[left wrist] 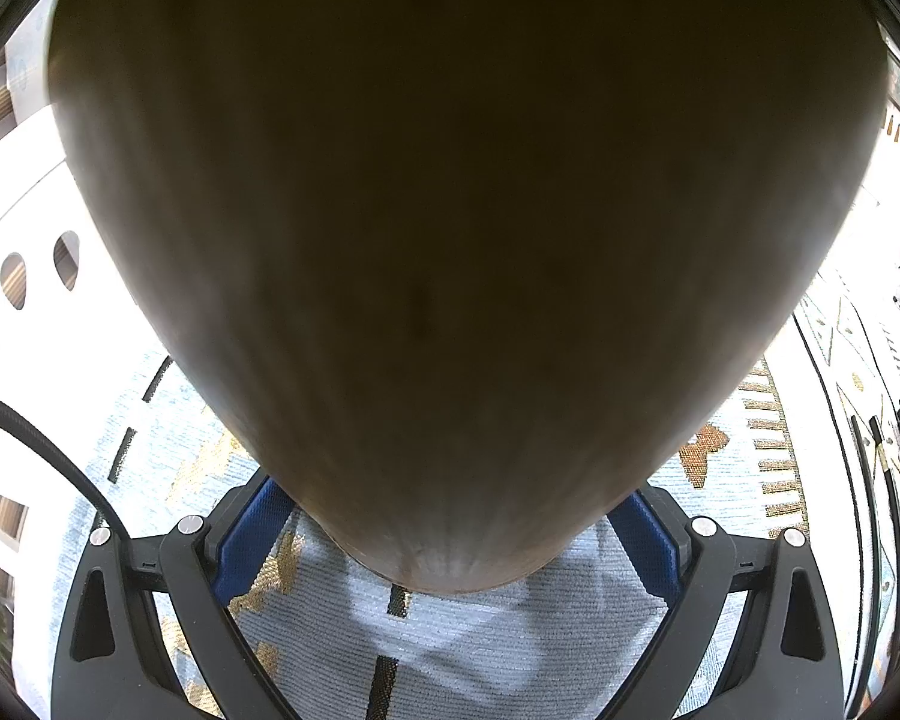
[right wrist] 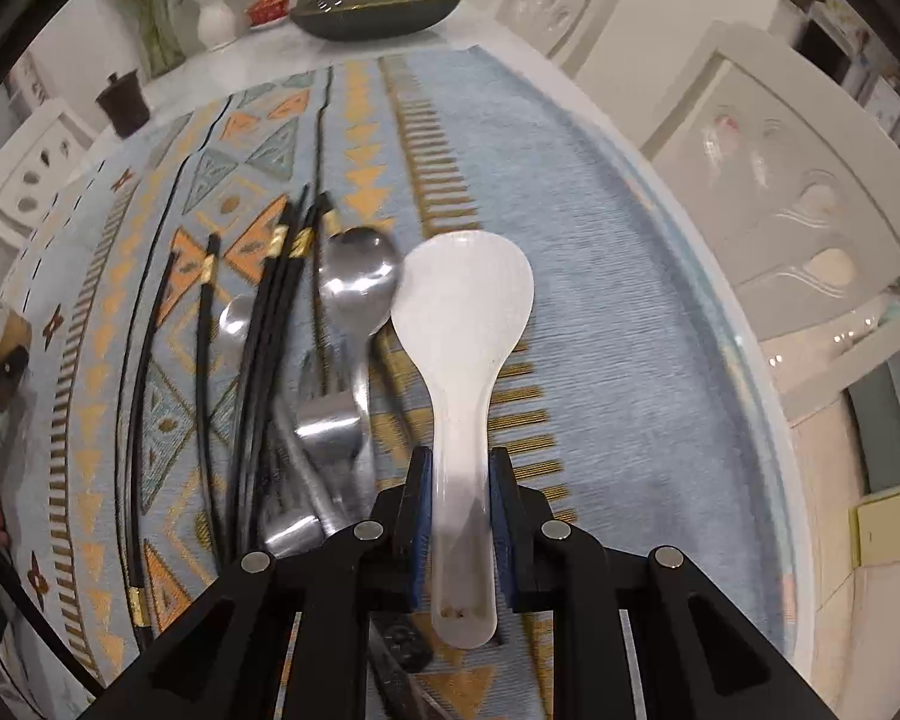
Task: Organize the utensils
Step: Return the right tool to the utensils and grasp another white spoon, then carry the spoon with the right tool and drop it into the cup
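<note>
Right gripper [right wrist: 461, 516] clamps the white rice paddle [right wrist: 463, 360] by its handle; blade toward 12 o'clock.

A brown rounded object [left wrist: 450, 210] fills the left view between the left gripper [left wrist: 450, 540] pads; contact is unclear. Blurred chopsticks [right wrist: 258, 360] and spoons [right wrist: 354, 288] lie at 9 o'clock; bare cloth [right wrist: 630, 300] at 3 o'clock.

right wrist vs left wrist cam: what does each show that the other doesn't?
Right wrist only: the right gripper shut on the handle of a white rice paddle, with metal spoons and black chopsticks piled beside it, and a dark bowl at the table's far end.

Left wrist only: the left gripper holding a large brown wooden object that fills most of the frame; what it is cannot be told.

Both: the blue patterned tablecloth and the chopsticks.
</note>
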Motion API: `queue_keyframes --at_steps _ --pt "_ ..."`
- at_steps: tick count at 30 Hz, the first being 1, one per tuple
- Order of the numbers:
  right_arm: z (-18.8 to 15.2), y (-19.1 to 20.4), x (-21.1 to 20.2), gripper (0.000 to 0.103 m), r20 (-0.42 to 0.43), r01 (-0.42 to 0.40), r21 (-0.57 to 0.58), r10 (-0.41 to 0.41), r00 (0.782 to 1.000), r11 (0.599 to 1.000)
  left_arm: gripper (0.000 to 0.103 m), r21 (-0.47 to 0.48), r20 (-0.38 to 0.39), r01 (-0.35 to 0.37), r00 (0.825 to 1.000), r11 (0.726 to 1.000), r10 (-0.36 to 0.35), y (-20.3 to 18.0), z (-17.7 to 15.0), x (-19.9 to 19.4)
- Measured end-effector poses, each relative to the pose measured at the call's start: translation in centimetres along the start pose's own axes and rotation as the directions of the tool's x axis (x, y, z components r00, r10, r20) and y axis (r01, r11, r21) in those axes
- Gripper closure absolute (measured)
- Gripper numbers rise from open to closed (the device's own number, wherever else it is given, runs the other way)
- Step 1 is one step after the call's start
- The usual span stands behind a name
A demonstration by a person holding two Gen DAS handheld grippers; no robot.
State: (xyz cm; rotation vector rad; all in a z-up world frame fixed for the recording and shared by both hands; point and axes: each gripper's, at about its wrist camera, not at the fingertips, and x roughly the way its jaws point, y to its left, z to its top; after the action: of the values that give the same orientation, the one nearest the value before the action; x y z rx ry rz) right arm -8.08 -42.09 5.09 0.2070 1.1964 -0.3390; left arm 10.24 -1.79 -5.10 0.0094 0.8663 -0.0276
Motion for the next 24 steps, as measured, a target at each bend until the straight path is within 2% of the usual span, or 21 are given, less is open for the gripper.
queue_keyframes --at_steps 4,9,13,17,20,24 --pt "0.2 -1.8 -0.6 0.086 0.017 0.009 0.071 -0.011 1.0 0.997 0.006 0.0 0.0 0.0 1.0 1.0 0.0 0.0 0.0 0.0" --pt "0.4 -3.3 -2.8 0.086 0.097 -0.015 0.127 0.003 0.995 0.992 0.006 0.0 0.0 0.0 1.0 1.0 0.0 0.0 0.0 0.0" --pt "0.9 -2.7 -4.9 0.086 0.157 -0.009 0.137 -0.012 0.987 0.99 0.006 0.001 0.0 -0.002 1.0 1.0 0.002 0.0 0.0 -0.1" --pt "1.6 -0.9 -7.0 0.086 0.222 -0.051 0.112 0.025 0.975 0.992 0.006 0.001 0.0 -0.001 1.0 1.0 0.001 0.0 0.1 -0.2" --pt "2.6 0.8 -8.3 0.086 0.289 -0.1 0.087 0.071 0.955 0.991 0.006 0.001 0.0 -0.002 1.0 1.0 0.002 0.0 0.1 -0.2" --pt "4.0 2.1 -10.9 0.086 0.391 -0.224 0.087 0.174 0.904 0.971 0.006 0.002 0.0 -0.003 1.0 1.0 0.003 0.0 0.1 -0.2"
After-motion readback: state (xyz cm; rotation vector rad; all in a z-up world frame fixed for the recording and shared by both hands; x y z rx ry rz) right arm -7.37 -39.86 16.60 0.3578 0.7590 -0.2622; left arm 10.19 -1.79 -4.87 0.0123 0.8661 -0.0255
